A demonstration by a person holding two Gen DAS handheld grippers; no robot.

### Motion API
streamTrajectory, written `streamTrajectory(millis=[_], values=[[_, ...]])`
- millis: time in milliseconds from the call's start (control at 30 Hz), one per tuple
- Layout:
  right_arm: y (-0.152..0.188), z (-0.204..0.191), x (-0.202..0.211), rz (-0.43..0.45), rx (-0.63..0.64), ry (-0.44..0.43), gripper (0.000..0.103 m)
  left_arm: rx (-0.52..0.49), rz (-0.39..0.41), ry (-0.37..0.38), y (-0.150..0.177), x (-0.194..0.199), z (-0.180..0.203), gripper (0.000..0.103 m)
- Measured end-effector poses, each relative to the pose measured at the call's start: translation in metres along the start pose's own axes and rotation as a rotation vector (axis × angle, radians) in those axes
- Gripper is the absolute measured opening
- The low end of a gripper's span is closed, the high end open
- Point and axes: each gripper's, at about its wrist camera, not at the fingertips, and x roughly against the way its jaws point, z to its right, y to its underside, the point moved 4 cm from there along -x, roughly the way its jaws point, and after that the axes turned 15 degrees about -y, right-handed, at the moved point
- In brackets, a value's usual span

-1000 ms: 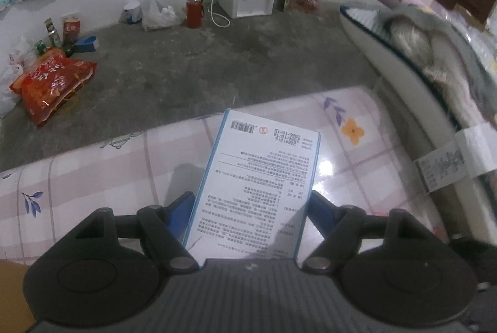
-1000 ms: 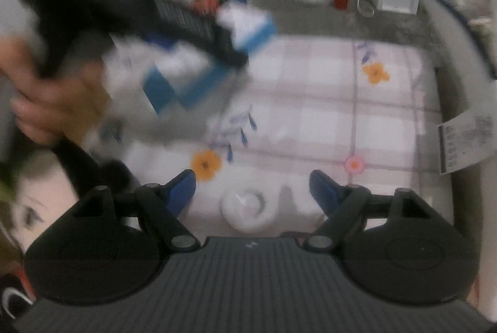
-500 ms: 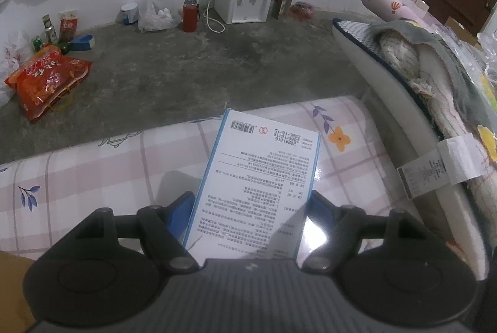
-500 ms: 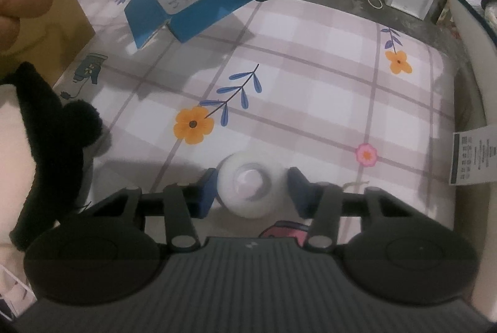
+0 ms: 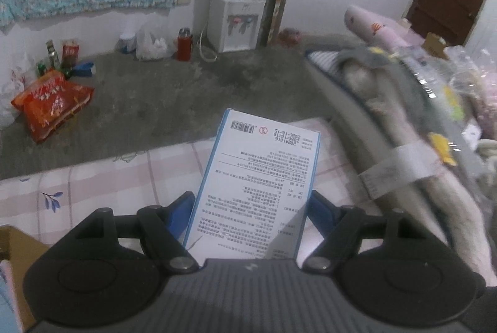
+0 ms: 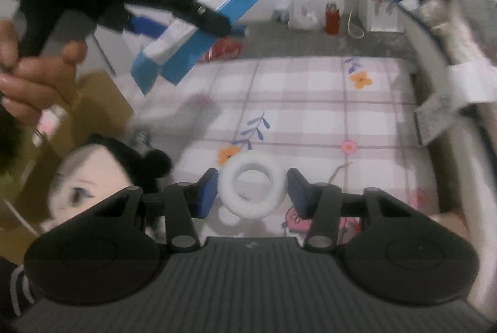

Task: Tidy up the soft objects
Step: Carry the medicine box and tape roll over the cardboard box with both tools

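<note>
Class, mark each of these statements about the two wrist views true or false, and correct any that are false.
1. The left hand-held gripper holds a blue and white box. True.
2. A white tape roll sits between the right hand-held gripper fingers. True.
3. The tape roll is solid, with no hole. False: it is a ring with an open centre.
4. The water dispenser stands on the checked cloth. False: it stands on the floor by the wall.
5. The flask on the floor is green. False: it is red.

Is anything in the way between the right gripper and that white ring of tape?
Nothing visible is in the way. The white ring-shaped tape roll already sits between the blue pads of the right gripper, whose jaws have just been closing on it.
</note>
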Motion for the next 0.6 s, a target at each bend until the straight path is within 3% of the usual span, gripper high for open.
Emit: streamTrajectory(millis=[267, 600], values=[[0.030, -0.046, 0.096, 0.180, -0.066, -0.036, 0.047, 0.015, 0.119, 0.037, 0.022, 0.106, -0.008, 0.079], [0.074, -0.120, 0.176, 0.297, -0.082, -0.131, 0.047, 0.111, 0.231, 0.041, 0.095, 0.244, -0.048, 0.079]])
